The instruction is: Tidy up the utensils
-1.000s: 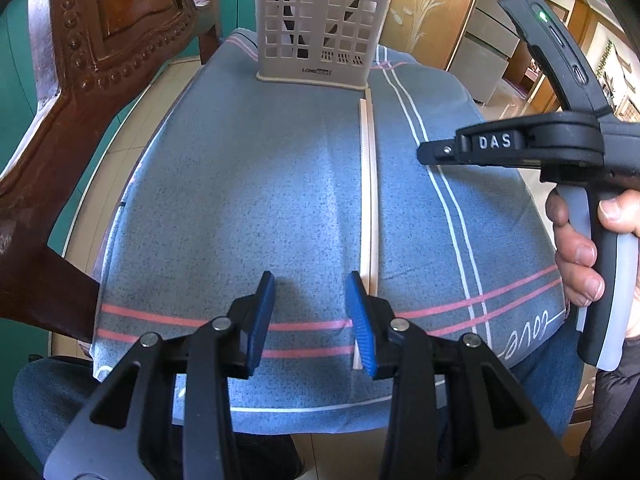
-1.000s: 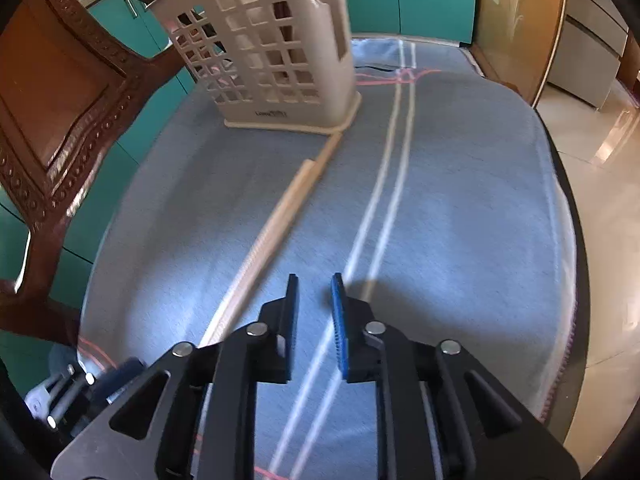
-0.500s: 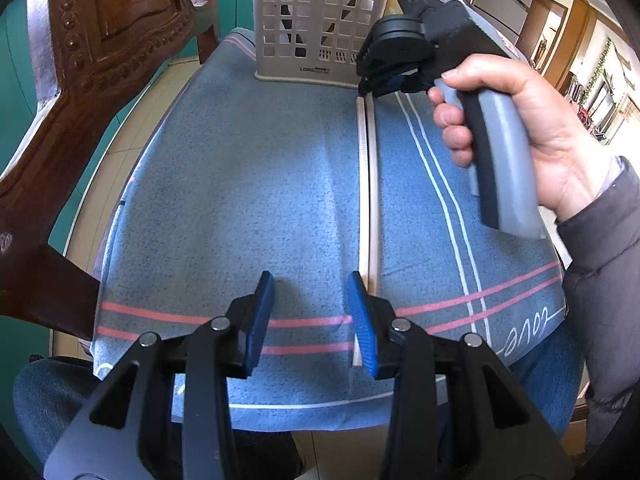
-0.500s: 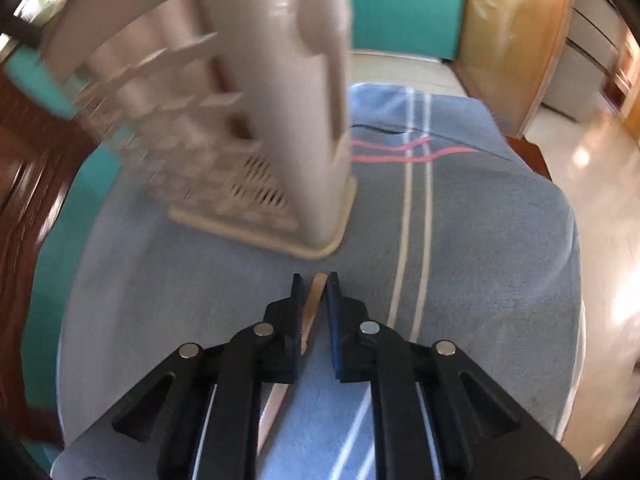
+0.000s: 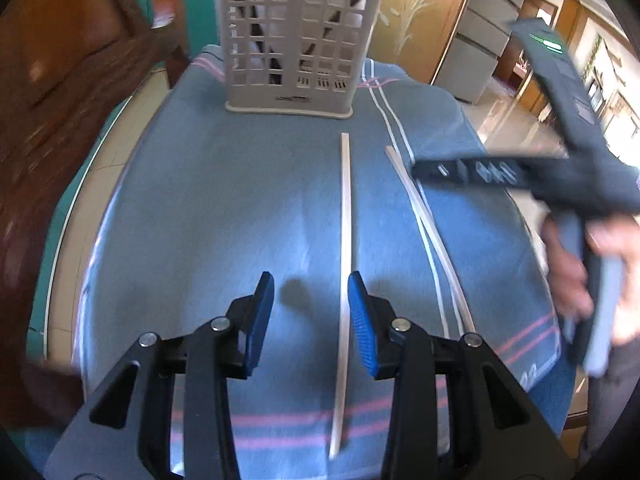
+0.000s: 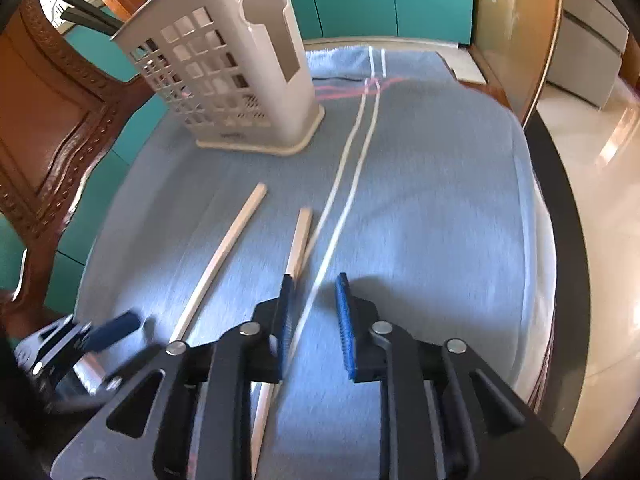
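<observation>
1. Chopsticks lay apart on the blue cloth (image 5: 224, 208): one chopstick (image 5: 345, 240) ran straight toward the holder, the other chopstick (image 5: 430, 224) lay slanted to its right, along the cloth's white stripes.
2. At the far end of the cloth stood the pale lattice holder (image 5: 298, 44), upright, with dark utensils showing through its openings. Neither stick touched it; both stopped short of its base.
3. From where the left claw (image 5: 311, 316) looked, its blue pads stood partly open and gripped nothing. The straight chopstick ran down between them, close to the right-hand pad, though I could not tell whether it touched.
4. The right claw (image 6: 314, 320) had just been opening. Its pads stood apart, and the slanted chopstick (image 6: 298, 242) passed just beside the left-hand pad and on under the claw's frame. It lay on the cloth rather than being pinched.
5. In the right claw's view the other stick (image 6: 224, 256) lay off to the left, well clear of the pads, with the left claw's blue tip near its lower end.
6. A hand (image 5: 576, 264) held the right claw's grey handle at the right edge of the table, blurred.
7. A carved wooden chair (image 6: 48, 120) stood to the left of the table.
</observation>
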`<state>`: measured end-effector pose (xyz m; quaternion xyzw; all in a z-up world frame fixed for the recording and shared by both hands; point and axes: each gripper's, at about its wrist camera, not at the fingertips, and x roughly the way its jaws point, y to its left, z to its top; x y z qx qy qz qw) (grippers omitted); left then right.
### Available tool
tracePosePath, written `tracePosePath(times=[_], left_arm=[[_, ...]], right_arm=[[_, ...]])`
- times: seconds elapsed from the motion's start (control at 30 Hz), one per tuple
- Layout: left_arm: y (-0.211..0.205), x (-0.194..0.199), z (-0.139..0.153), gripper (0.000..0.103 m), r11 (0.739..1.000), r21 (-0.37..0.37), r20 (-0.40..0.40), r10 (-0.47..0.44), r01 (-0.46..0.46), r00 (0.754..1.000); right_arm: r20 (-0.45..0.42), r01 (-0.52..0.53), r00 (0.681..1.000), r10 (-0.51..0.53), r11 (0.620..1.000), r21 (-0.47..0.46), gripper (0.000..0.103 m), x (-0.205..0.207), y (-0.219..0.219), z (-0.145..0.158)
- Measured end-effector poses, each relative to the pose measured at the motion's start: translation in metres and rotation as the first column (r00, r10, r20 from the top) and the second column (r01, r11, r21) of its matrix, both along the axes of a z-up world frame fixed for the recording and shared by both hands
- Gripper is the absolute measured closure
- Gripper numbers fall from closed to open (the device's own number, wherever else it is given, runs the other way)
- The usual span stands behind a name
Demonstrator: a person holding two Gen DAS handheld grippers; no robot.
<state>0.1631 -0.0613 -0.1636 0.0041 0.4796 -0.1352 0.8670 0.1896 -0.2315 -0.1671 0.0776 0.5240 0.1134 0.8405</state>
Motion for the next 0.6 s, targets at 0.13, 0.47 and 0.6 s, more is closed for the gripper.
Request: tracePosePath(times=[0.13, 0.47, 0.6], left_arm=[[-0.013, 0.005, -0.006, 0.068, 0.999, 0.054, 0.003, -0.008, 0.008, 1.0], [-0.003, -0.013, -0.007, 0.094, 0.995, 0.095, -0.008, 0.044, -0.043, 0.999], [0.003, -0.013, -0.004, 0.094, 0.996, 0.076, -0.027, 0.051, -0.048, 0.998]], right_arm=[[0.016, 0.006, 1.0, -0.006, 1.0, -0.026, 0.072, -0.016, 0.001, -0.002], [0.054, -0.028, 0.998, 0.032, 0.997, -0.067, 0.07, -0.02, 0.025, 0.005], [0.042, -0.018, 0.999, 0.025, 0.988, -0.154, 0.07, -0.015, 0.034, -0.002]])
